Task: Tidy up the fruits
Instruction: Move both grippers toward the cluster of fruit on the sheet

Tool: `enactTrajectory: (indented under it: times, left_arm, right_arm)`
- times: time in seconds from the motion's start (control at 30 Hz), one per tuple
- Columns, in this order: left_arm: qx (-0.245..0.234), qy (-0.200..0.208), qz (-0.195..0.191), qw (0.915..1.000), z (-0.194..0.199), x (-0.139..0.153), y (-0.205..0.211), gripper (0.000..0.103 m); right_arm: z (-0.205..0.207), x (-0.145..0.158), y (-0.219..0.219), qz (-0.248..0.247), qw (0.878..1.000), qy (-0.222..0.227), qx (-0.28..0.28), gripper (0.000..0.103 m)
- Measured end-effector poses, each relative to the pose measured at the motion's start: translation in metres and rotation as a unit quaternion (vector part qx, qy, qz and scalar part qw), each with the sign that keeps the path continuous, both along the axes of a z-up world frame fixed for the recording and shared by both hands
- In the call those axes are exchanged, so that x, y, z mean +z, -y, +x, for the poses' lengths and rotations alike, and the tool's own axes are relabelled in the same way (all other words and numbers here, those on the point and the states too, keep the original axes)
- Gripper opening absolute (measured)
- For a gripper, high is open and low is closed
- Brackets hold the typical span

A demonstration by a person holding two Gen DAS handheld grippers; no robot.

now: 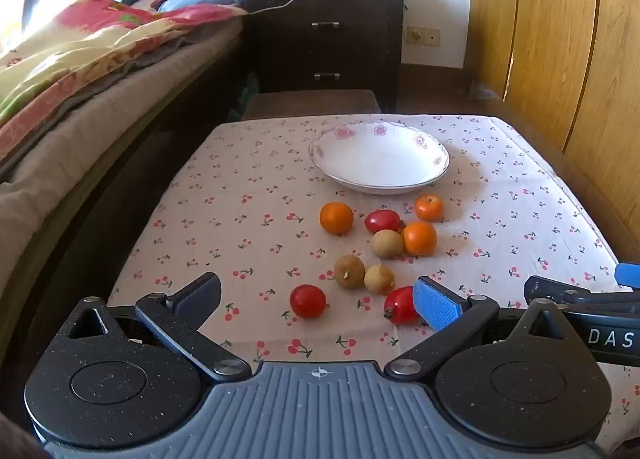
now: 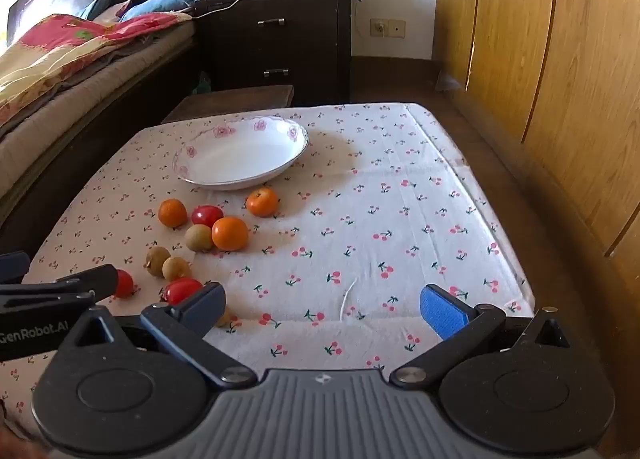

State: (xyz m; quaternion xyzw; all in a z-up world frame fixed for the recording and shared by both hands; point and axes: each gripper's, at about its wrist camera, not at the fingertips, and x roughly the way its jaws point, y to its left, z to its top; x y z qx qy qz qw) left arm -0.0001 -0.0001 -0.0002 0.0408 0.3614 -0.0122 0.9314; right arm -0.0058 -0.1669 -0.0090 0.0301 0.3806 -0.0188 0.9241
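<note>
Your left gripper (image 1: 318, 301) stands wide open with nothing between its pads, low in the left wrist view. Just above it, mid-frame, the fruits lie loose on the cherry-print cloth (image 1: 224, 195): a red fruit (image 1: 307, 301) nearest, two brown fruits (image 1: 349, 271) touching each other, and oranges (image 1: 336, 217) closer to the empty plate (image 1: 434, 147) in the upper middle. They look small, light, round and likely to roll; the red ones look smooth and soft-skinned, so pinch gently across the widest part. Another red fruit (image 1: 400, 305) is partly hidden behind your blue pad.

In the right wrist view, your right gripper (image 2: 322, 309) is likewise fully open and empty, over bare cloth at lower centre. The fruit sits at left; one small piece (image 2: 224, 317) behind the dark pad is too covered to identify, and the left tool cuts off a red fruit at the left edge.
</note>
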Motion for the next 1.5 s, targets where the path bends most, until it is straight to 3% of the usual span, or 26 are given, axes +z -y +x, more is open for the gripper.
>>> enactTrajectory:
  times: [0.13,0.27,1.5]
  left_arm:
    - [0.003,-0.007,-0.01,0.9999,0.0,-0.001,-0.001,0.103]
    - [0.011,-0.022,-0.022,0.9995,0.001,-0.006,-0.006,0.103]
    - [0.018,-0.062,-0.017,0.9978,0.005,-0.021,-0.008,0.099]
  right_arm:
    - [-0.004,0.0,-0.007,-0.016,1.0,0.005,0.004,0.103]
    - [0.002,-0.002,-0.012,-0.013,1.0,-0.017,0.008,0.103]
    - [0.01,-0.013,-0.014,0.006,0.998,-0.049,0.033,0.098]
